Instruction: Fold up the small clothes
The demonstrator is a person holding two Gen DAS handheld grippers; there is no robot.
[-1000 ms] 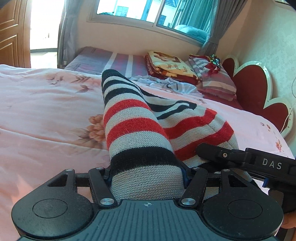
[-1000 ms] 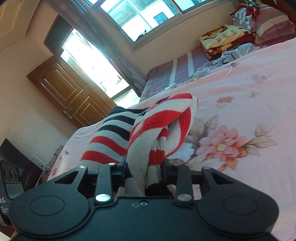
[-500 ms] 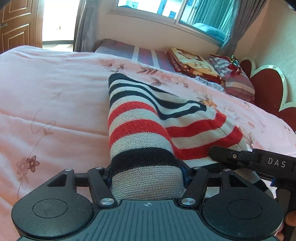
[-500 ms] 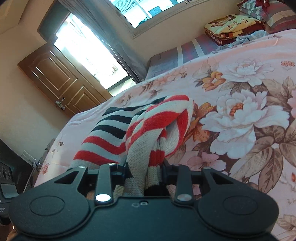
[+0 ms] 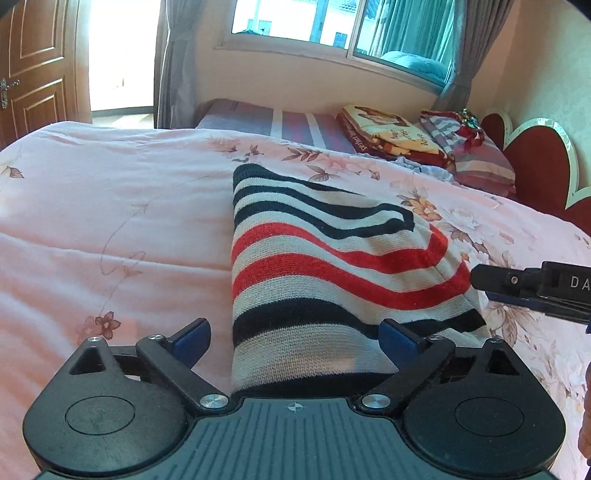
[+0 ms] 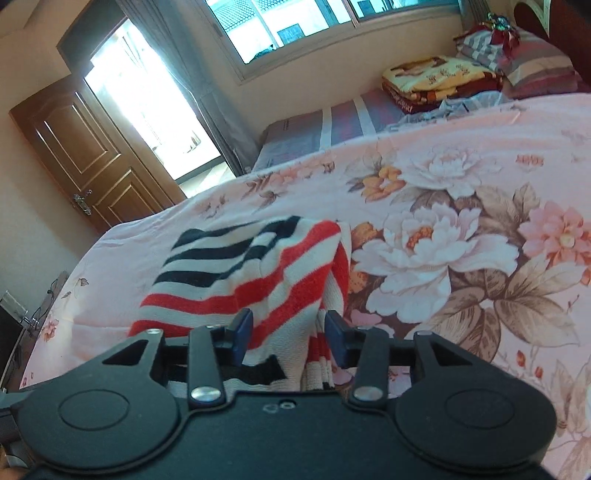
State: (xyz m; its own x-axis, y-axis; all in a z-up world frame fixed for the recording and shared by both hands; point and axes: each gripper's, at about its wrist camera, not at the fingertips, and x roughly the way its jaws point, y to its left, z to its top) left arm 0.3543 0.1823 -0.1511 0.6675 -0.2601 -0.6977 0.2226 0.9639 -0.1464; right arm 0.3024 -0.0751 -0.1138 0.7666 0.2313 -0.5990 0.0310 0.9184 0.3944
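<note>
A striped sweater (image 5: 317, 266) lies folded on a pink bed cover (image 5: 110, 221) with flowers on it. The sweater has black, red and cream stripes.

The left gripper (image 5: 295, 338) has just been opening its jaws, and now they stand wide apart. The near end of the sweater sits between them. The left blue pad (image 5: 192, 338) is clear of the cloth, with pink cover showing in the gap. The right pad sits at the cloth's edge (I cannot tell if it touches). So this gripper has let go.

The right gripper (image 6: 288, 338) has its jaws partly apart, and they too have just been opening a bit. A bunched fold of the sweater (image 6: 258, 273) sits between its two blue pads (image 6: 242, 332). The pads sit right against the cloth on both sides, so it looks pinched.

In the left view the right gripper's black finger (image 5: 517, 280) touches the sweater's right edge, by a red stripe.

Far back on the bed sit a striped sheet (image 5: 280, 122), a folded yellow blanket (image 5: 388, 133) and a striped pillow (image 5: 476, 158). A red headboard (image 5: 535, 166) stands at the right. A window (image 5: 332, 26) and a brown door (image 5: 33, 66) are behind.
</note>
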